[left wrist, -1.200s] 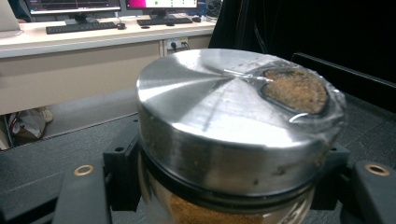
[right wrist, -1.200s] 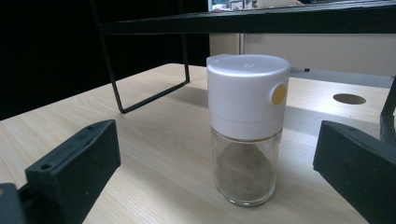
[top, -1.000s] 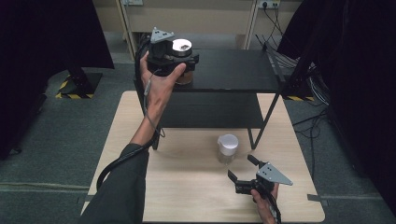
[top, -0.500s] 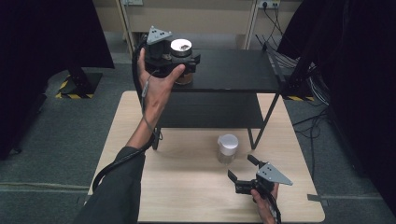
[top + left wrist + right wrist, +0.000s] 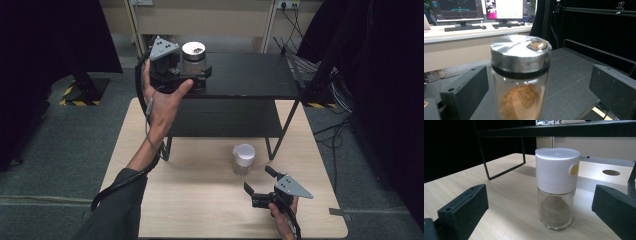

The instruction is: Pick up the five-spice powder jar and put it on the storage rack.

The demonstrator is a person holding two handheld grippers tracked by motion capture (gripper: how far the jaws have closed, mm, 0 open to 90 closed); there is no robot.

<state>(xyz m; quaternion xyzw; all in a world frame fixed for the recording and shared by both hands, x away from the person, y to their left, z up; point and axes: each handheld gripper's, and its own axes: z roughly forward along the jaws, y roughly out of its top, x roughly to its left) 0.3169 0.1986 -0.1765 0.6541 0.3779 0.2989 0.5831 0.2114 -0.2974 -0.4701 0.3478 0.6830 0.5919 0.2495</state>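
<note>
A glass jar [image 5: 193, 52] with a silver lid and brown powder stands on the top board of a black shelf [image 5: 250, 75]. My left gripper [image 5: 196, 74] is open around it. Its jaws have just let go of the jar and eased in a touch. In the left gripper view the jar [image 5: 520, 75] stands between the fingers [image 5: 464, 92] with a gap on each side. A second jar [image 5: 243, 157], white-capped with grey powder, stands on the wooden table [image 5: 200, 210]. My right gripper [image 5: 257, 179] lies open just in front of it. In the right gripper view that jar [image 5: 556, 187] stands beyond the jaws.
The shelf's lower board [image 5: 225, 117] lies under the top one, and its thin legs [image 5: 282, 132] stand on the table behind the white-capped jar. Dark curtains hang at both sides. A desk with monitors [image 5: 461, 10] stands behind the shelf.
My left gripper has drawn back a little to the left and down, with the silver-lidded jar staying put on the shelf. The right gripper and the white-capped jar have not moved.
</note>
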